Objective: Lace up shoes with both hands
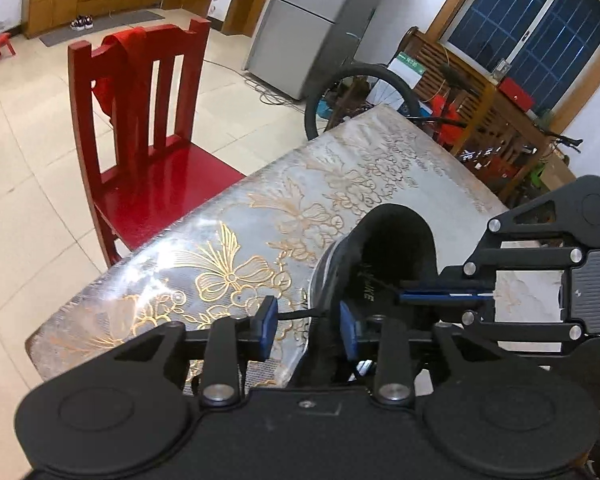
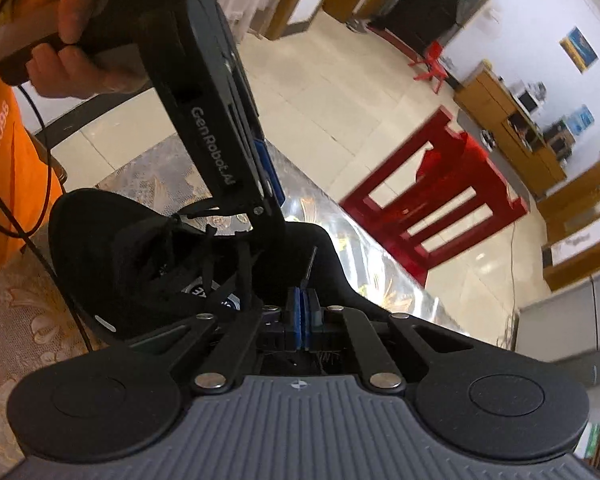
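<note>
**Sneaker steadied for lacing, one lace tip pinched**

At the far left a red chair (image 1: 139,128) is tucked against the surface (image 1: 227,240), which is covered by a glossy cloth with gold flowers. The black sneaker (image 1: 392,248) has been set near the surface's front edge, its opening turned towards the person, probably so that the eyelets can be reached from both sides.

The left tongs (image 1: 307,332) are only narrowly parted. The sneaker's side wall and a run of lace (image 1: 300,314) lie in the gap, but no grip is seen; they seem to be placed there to take the lace over.

To the right, the right tongs (image 2: 304,296) are closed on the lace tip (image 2: 308,266). It is left sticking out beyond the pads, presumably so that it can be threaded.
</note>
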A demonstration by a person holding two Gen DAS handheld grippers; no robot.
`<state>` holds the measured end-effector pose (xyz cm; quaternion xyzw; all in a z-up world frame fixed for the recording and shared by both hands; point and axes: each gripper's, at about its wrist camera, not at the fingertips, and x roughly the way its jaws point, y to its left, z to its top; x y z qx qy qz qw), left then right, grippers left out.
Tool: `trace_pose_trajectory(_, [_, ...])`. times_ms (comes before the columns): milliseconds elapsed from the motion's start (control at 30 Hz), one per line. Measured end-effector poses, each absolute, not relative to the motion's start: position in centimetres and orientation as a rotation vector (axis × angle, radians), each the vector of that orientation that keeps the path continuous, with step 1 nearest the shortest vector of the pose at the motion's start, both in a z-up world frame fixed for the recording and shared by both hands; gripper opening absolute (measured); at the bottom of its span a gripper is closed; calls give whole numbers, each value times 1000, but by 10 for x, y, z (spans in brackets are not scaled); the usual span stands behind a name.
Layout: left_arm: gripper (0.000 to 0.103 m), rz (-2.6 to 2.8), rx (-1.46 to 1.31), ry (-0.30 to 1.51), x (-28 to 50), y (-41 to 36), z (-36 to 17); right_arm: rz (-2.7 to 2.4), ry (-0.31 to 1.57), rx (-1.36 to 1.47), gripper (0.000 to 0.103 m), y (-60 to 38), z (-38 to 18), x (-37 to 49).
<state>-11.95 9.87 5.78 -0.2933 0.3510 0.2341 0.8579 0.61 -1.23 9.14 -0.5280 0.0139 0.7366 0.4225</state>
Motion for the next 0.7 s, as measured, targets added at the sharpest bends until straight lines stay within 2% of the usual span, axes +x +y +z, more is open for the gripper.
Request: trace_pose_trajectory(700, [33,513,-573,755,-114,91,53,1896,57,-1300,2,-1,84,13])
